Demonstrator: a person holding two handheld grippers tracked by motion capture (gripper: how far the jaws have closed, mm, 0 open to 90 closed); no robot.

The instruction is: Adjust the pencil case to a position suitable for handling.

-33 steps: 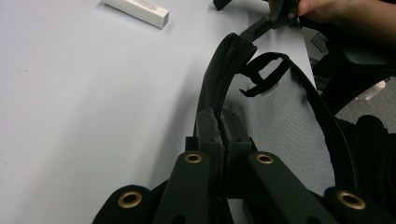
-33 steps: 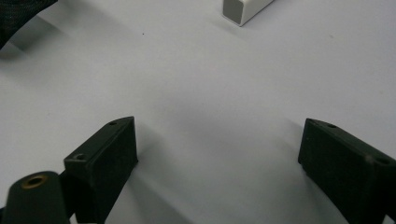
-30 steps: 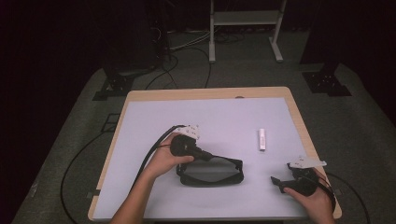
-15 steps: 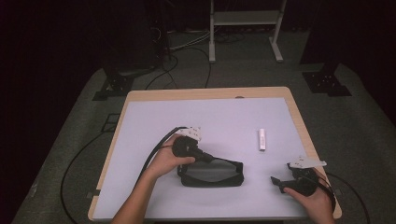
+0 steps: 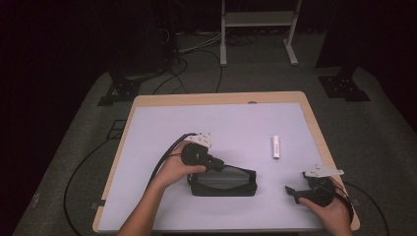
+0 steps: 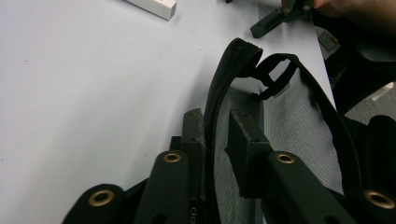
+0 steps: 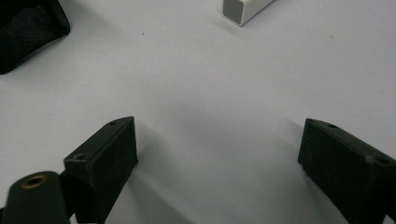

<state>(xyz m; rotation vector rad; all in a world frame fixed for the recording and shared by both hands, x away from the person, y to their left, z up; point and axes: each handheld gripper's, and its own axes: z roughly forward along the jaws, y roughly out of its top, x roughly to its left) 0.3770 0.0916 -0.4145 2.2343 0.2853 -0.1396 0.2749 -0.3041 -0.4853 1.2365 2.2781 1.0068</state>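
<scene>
Two grippers work over the white table [image 5: 162, 128]. The left gripper [image 5: 219, 166] sits at the left end of the black mesh pouch [image 5: 223, 183], which lies low in the middle of the high view. Its jaws have just been opening and now stand slightly apart, the pouch's zipper edge [image 6: 219, 107] running between them. The right gripper [image 5: 291, 191], at the lower right of the frame, rests with jaws wide apart on bare table. A small white stick [image 5: 275, 146] lies right of centre, well apart from the pouch.

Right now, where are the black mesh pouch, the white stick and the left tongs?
black mesh pouch [image 5: 223, 183], high view, mesh panel.
white stick [image 5: 276, 146], high view, mid-length.
left tongs [image 6: 215, 135], left gripper view, between the tips.
</scene>
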